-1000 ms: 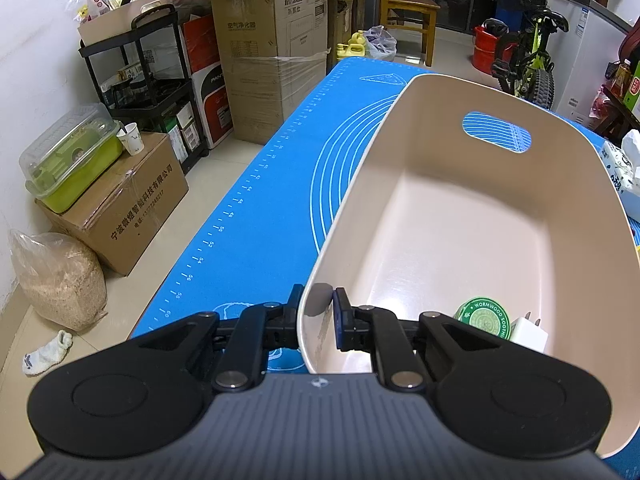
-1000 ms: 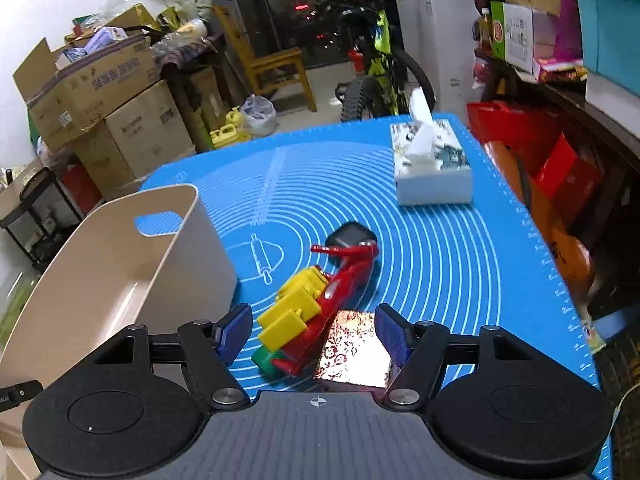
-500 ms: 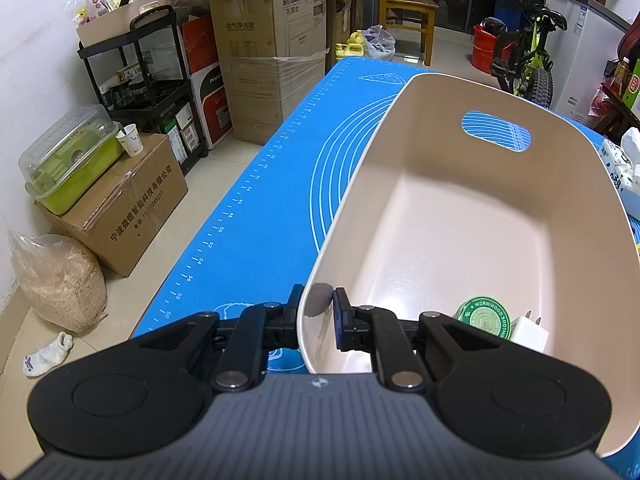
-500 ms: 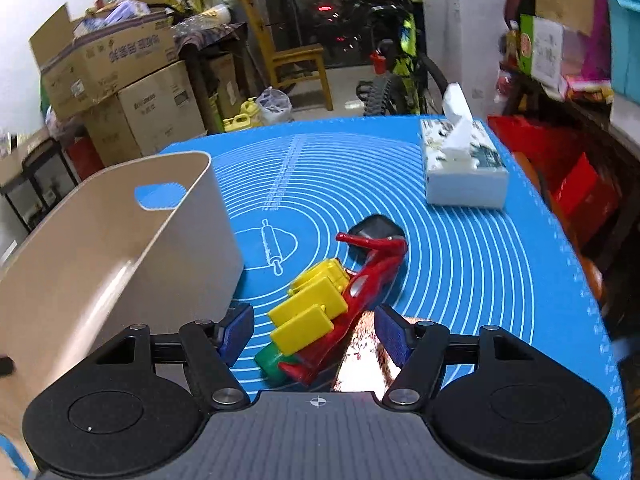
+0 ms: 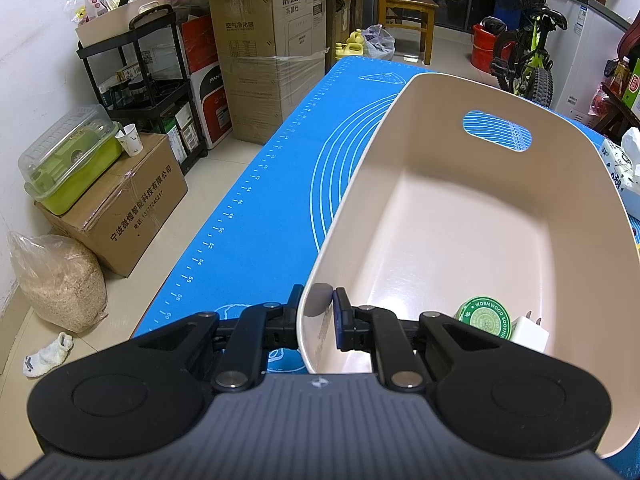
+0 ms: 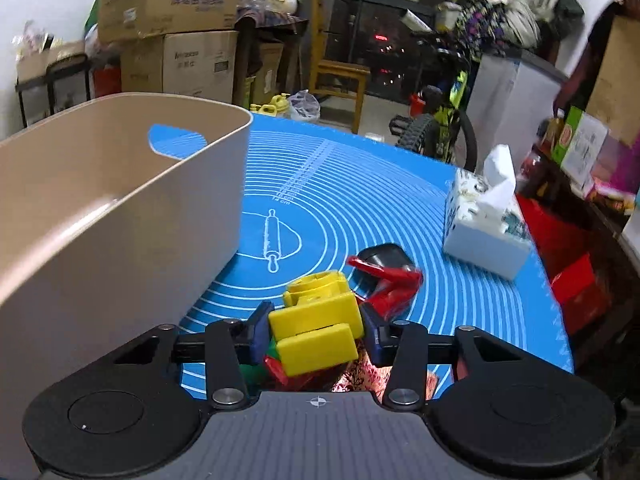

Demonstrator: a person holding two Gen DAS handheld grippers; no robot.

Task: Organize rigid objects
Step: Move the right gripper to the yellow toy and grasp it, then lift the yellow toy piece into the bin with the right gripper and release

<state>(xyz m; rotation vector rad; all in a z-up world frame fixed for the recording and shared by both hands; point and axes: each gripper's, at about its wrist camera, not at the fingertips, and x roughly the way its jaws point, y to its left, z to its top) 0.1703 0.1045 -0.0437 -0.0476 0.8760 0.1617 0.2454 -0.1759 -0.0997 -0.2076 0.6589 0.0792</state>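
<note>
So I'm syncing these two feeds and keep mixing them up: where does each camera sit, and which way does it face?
Left wrist: on the left gripper, facing down along the beige bin, whose near wall its fingers clamp; only the gripper shows.
Right wrist: on the right gripper, facing across the blue mat; its jaws have just closed onto the yellow-and-red toy.
Shared: bin, mat, tissue box.
</note>
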